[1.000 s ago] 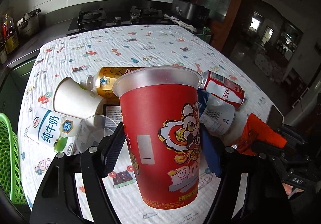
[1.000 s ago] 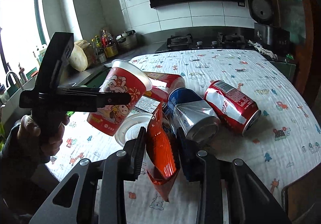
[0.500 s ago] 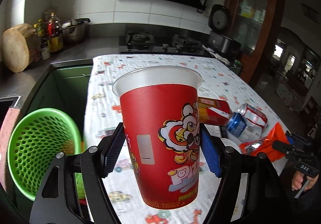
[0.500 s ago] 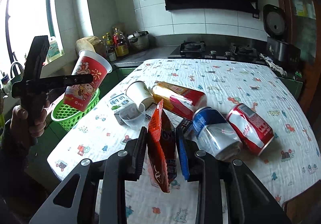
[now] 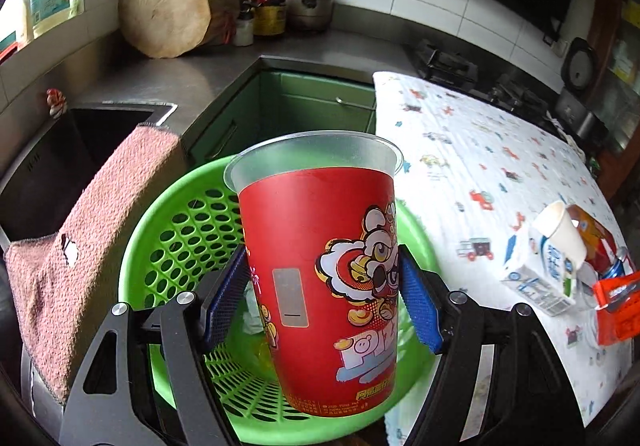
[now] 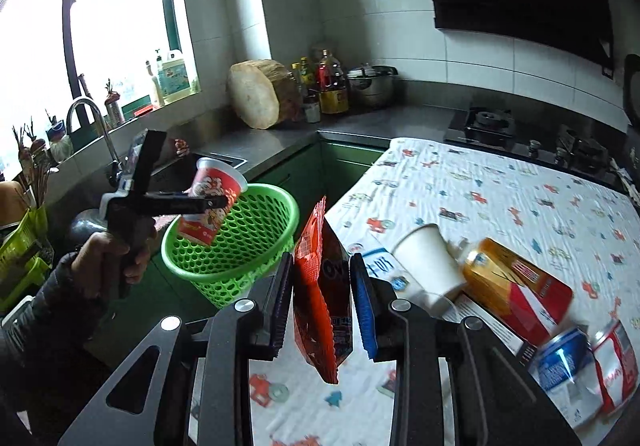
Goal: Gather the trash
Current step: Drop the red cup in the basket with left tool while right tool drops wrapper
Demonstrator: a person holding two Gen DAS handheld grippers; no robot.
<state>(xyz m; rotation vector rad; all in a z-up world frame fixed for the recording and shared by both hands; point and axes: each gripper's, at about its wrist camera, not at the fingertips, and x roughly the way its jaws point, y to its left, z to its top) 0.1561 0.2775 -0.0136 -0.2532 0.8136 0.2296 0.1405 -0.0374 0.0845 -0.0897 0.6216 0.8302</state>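
Observation:
My left gripper (image 5: 322,304) is shut on a red plastic cup (image 5: 320,278) with a cartoon print and holds it over the green perforated basket (image 5: 176,230). The cup (image 6: 212,206) and basket (image 6: 248,242) also show in the right wrist view, at the table's left edge. My right gripper (image 6: 322,306) is shut on an orange-red snack wrapper (image 6: 322,286) and holds it above the table's front left part. Some crumpled trash lies in the basket's bottom.
On the patterned tablecloth (image 6: 500,186) lie a white paper cup (image 6: 428,262), a milk carton (image 5: 540,278), a gold-red can (image 6: 516,286), a blue can (image 6: 560,362) and a red-white can (image 6: 612,366). A pink towel (image 5: 80,246) hangs by the sink (image 5: 52,162).
My left gripper has swung left with the red cup, from over the table to over the green basket. My right gripper has lifted the wrapper and turned left toward the basket.

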